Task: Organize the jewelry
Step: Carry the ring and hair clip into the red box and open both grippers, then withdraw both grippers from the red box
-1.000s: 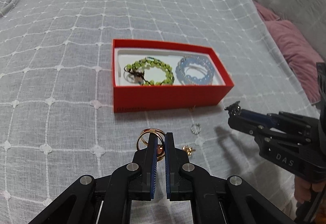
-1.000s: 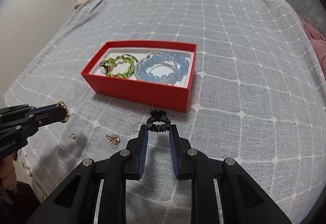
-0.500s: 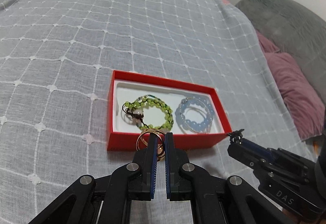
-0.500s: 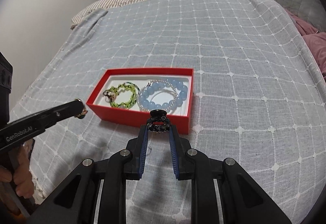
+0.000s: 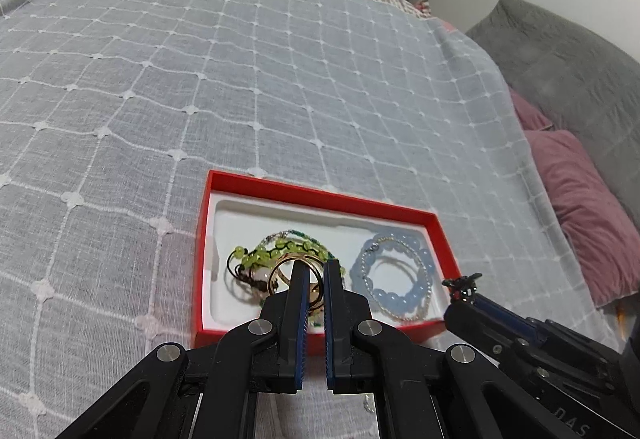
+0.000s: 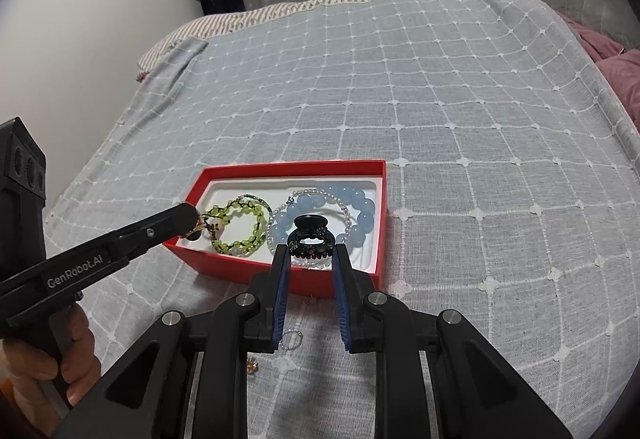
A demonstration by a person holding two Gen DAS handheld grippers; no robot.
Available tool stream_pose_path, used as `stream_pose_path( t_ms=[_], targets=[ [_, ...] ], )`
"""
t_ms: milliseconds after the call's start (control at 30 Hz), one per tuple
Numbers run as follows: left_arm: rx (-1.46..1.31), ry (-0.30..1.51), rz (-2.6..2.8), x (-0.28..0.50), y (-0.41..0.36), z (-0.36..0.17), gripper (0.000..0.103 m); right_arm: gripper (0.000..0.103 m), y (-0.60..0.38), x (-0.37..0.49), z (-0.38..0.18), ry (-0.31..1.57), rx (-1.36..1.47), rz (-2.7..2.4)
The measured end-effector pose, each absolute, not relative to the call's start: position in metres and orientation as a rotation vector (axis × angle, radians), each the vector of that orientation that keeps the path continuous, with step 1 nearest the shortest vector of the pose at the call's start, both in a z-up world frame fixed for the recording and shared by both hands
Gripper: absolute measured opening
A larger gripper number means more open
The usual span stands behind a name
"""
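Left wrist view, reading left to right: grey checked bedspread (image 5: 200, 79) fills most of the field; on it a red box (image 5: 280, 183) with a white inner tray. Inside the box, at its left, a green beaded bracelet (image 5: 260, 253); at its right, a pale blue beaded bracelet (image 5: 394, 299). Left gripper (image 5: 315, 271) hangs over the green bracelet end of the box, tongs pinched together on thin gold rings (image 5: 280, 275), which stand up between the tips. At far right the right gripper (image 5: 464, 285) reaches toward the box's right near corner, a small black hair clip (image 5: 462, 282) at its tip. Pink cushion (image 5: 580, 207) and grey pillow (image 5: 560, 71) lie beyond the bed's right edge. Right wrist view, left to right: a person's hand (image 6: 48, 367) grips the left tool's handle; its tip sits at the box's left near corner. Right tongs are partly apart and clamped on the black clip, held above the box's near wall, in front of the blue bracelet. On the spread beneath the tongs lie a small silver ring (image 6: 292, 339) and a small gold piece (image 6: 252, 367), both outside the box.
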State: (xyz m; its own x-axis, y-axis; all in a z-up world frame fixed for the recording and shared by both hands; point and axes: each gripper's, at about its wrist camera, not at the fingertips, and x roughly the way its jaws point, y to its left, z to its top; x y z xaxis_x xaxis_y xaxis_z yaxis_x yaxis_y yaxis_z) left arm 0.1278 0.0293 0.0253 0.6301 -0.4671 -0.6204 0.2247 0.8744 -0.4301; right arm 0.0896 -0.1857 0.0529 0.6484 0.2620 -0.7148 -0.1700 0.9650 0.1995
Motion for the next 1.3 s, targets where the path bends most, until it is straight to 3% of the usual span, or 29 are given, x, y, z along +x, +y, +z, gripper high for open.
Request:
stream_pose_path(
  t_ms=[300,367,433,500,667,767,1100,1233,1300],
  targets=[
    [-0.264,0.791,-0.348,0.136,0.026,0.02,0.002,0.022,-0.187,0.103,0.044,0.837,0.08,0.212],
    [-0.261,0.794,-0.342,0.135,0.026,0.02,0.009,0.023,-0.187,0.105,0.043,0.835,0.081,0.211],
    [-0.265,0.793,-0.34,0.134,0.026,0.021,0.027,0.023,-0.188,0.106,0.043,0.834,0.092,0.21],
    [-0.256,0.787,-0.337,0.131,0.025,0.024,0.032,0.026,-0.188,0.107,0.043,0.847,0.095,0.214],
    [-0.238,0.775,-0.338,0.119,0.024,0.03,0.046,0.046,-0.188,0.098,0.053,0.841,0.084,0.226],
    [-0.246,0.775,-0.329,0.108,0.027,0.035,0.055,0.052,-0.19,0.087,0.061,0.827,0.076,0.232],
    [-0.205,0.81,-0.293,0.073,0.034,0.037,0.084,0.055,-0.189,0.058,0.066,0.851,0.007,0.22],
    [-0.181,0.83,-0.277,0.063,0.036,0.035,0.093,0.068,-0.192,0.048,0.065,0.858,0.003,0.217],
    [-0.174,0.839,-0.273,0.058,0.037,0.034,0.097,0.068,-0.193,0.044,0.064,0.868,0.005,0.216]
  ],
)
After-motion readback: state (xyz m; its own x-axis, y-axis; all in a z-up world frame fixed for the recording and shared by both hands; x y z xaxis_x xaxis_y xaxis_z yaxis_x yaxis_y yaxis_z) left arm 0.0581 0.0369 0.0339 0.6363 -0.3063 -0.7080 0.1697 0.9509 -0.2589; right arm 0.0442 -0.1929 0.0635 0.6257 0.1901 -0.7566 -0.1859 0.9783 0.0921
